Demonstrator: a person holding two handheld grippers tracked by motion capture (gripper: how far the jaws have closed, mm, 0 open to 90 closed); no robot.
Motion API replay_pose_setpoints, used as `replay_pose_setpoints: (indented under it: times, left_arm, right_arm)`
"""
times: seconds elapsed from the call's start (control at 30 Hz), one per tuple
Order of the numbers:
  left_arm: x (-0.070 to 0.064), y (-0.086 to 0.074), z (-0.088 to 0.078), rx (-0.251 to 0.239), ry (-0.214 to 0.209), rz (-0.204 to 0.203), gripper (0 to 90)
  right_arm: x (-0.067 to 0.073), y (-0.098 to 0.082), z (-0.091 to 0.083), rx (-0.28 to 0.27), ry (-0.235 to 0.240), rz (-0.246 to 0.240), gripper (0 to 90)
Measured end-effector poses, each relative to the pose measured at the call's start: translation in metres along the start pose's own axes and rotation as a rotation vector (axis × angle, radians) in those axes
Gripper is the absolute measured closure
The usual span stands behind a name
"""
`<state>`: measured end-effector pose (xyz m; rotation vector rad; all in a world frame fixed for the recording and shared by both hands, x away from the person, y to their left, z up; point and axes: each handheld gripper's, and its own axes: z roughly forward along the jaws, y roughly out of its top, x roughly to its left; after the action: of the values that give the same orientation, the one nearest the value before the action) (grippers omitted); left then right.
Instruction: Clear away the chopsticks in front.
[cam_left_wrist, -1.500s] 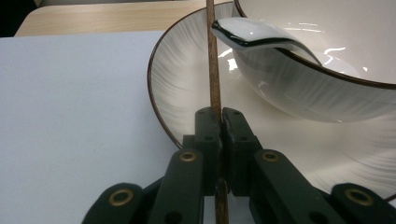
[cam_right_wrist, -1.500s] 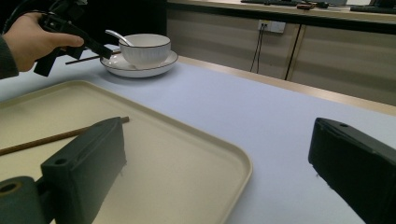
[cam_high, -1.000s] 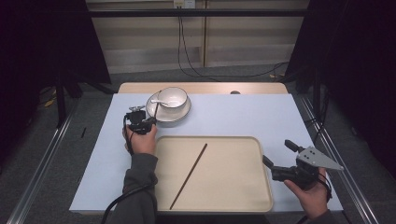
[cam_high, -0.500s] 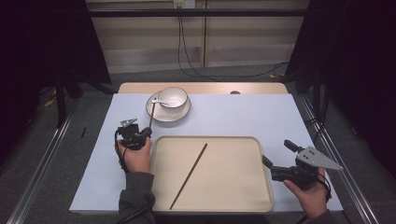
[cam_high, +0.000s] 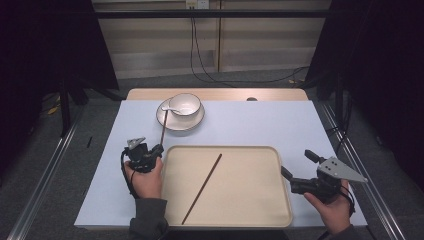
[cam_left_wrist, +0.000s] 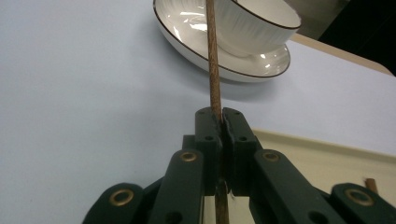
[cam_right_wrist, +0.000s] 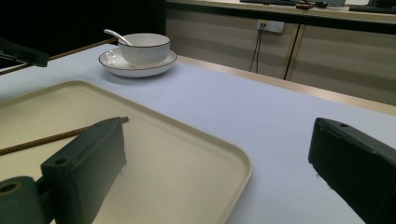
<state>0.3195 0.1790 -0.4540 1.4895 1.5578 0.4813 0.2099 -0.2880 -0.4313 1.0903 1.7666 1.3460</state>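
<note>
My left gripper (cam_high: 158, 148) is shut on a brown chopstick (cam_high: 163, 129) just left of the cream tray (cam_high: 225, 148). In the left gripper view the jaws (cam_left_wrist: 222, 119) pinch the chopstick (cam_left_wrist: 212, 60), whose far end points at the white plate (cam_left_wrist: 187, 28). A second chopstick (cam_high: 202, 187) lies slantwise in the tray. My right gripper (cam_high: 297, 164) stands open at the tray's right edge, nothing between its jaws (cam_right_wrist: 219, 135). In its view the tray chopstick (cam_right_wrist: 56, 137) shows behind the left jaw.
A white bowl (cam_high: 186, 104) with a spoon (cam_high: 170, 109) sits on the plate (cam_high: 172, 123) at the back of the pale blue table (cam_high: 270, 125). Cables hang behind the table's far wooden edge. Metal rails run along both sides.
My left hand has drawn back from the plate toward the near side and a little left, with the chopstick in its jaws. The right hand has kept still.
</note>
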Motion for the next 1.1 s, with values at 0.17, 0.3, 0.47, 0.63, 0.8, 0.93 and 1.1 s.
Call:
replay_pose_setpoints:
  times: [0.17, 0.3, 0.47, 0.63, 0.8, 0.93, 1.1]
  left_arm:
    - [-0.004, -0.006, -0.010, -0.003, -0.009, 0.022, 85.7]
    - [-0.005, -0.011, -0.017, -0.011, -0.017, 0.026, 85.7]
    - [-0.009, -0.016, -0.025, -0.021, -0.051, 0.053, 85.7]
    - [-0.014, -0.020, -0.031, -0.017, -0.083, 0.077, 85.7]
    - [-0.021, -0.025, -0.034, -0.007, -0.128, 0.105, 85.7]
    - [-0.027, -0.029, -0.033, 0.012, -0.155, 0.130, 85.7]
    - [-0.031, -0.033, -0.036, 0.027, -0.177, 0.145, 85.7]
  right_arm:
    - [0.001, 0.000, 0.000, 0.001, 0.004, -0.004, 3.7]
    - [0.001, 0.001, -0.001, 0.001, 0.011, -0.004, 3.7]
    - [0.001, 0.000, 0.000, 0.002, 0.010, -0.006, 3.7]
    - [0.001, 0.001, -0.001, 0.003, 0.010, -0.006, 3.7]
    - [0.001, 0.001, 0.000, 0.001, 0.005, -0.007, 3.7]
    - [0.001, 0.001, 0.000, -0.004, 0.005, -0.012, 3.7]
    - [0.001, 0.000, 0.000, -0.003, 0.004, -0.013, 3.7]
